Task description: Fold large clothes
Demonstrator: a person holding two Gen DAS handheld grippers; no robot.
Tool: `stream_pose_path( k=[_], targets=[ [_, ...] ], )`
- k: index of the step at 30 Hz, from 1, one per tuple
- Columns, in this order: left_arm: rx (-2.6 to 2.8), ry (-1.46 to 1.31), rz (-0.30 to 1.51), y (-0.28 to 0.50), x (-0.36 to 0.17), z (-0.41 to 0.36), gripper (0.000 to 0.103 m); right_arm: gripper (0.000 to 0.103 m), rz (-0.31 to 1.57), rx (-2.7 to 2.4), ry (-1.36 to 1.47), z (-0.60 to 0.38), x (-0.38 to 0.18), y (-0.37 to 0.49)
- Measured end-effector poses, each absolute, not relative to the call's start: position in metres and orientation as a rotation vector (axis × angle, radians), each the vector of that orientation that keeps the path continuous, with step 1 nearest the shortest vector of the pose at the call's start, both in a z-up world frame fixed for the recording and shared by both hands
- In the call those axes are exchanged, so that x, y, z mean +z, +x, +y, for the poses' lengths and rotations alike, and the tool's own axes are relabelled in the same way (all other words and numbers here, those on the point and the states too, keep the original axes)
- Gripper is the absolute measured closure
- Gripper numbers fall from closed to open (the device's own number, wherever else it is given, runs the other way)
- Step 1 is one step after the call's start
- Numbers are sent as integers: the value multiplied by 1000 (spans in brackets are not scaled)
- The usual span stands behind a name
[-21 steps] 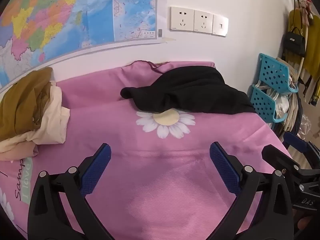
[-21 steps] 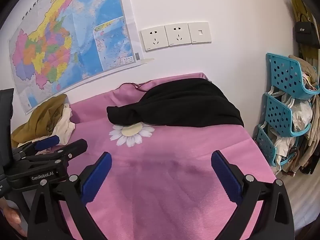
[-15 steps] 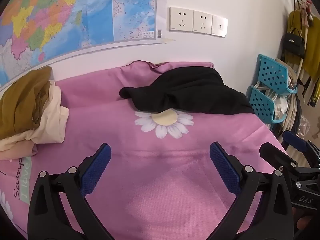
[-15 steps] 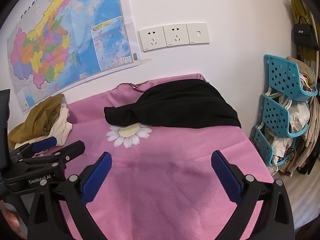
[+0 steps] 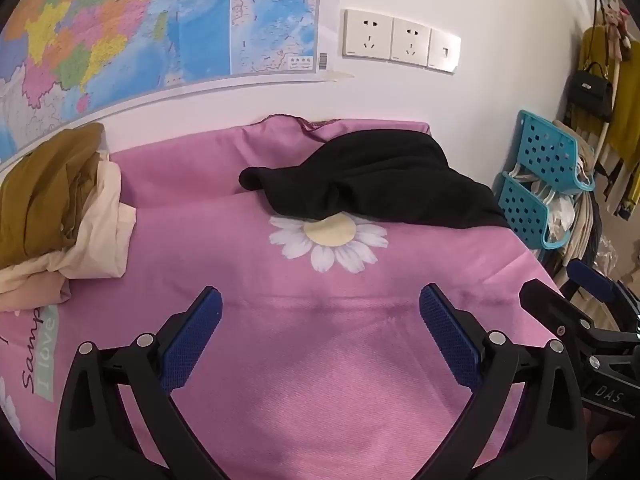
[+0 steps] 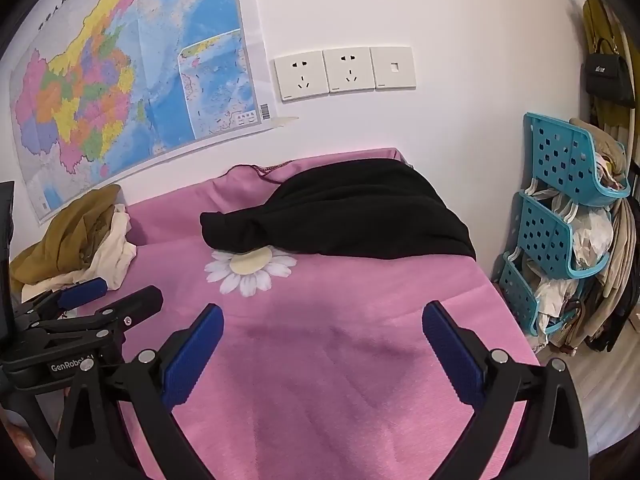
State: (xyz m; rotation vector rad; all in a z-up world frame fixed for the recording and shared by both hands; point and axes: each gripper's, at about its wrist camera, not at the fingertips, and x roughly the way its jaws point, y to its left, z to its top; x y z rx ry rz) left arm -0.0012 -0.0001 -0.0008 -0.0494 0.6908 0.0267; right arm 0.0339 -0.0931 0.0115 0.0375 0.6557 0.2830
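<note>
A black garment (image 5: pixel 384 180) (image 6: pixel 352 216) lies crumpled at the far right of the pink cloth-covered table (image 5: pixel 320 360) (image 6: pixel 340 380), partly over a printed daisy (image 5: pixel 330 240). My left gripper (image 5: pixel 320 308) hovers open over bare pink cloth, well short of the garment. My right gripper (image 6: pixel 322 320) is also open with nothing between its fingers, equally short of it. Each gripper shows in the other's view: the right gripper (image 5: pixel 560 292) at the right edge, the left gripper (image 6: pixel 120 294) at the left edge.
A mustard and cream pile of clothes (image 5: pixel 56 208) (image 6: pixel 76 240) sits at the table's far left. A map (image 6: pixel 132 80) and wall sockets (image 5: pixel 400 42) are on the wall behind. Teal stacked baskets (image 6: pixel 560 208) with fabrics stand beyond the table's right edge.
Both views have shifted slightly, the scene drifting a little left and up in the right wrist view. Both grippers stay open and the clothes have not moved.
</note>
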Motion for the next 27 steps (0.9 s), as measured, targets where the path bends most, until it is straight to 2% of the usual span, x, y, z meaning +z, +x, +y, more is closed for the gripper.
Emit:
stream_pose_path(
  k=[27],
  targets=[
    [23,-70,705,2,-7,2,5,6,657,279,18,-90,15,38]
  ],
)
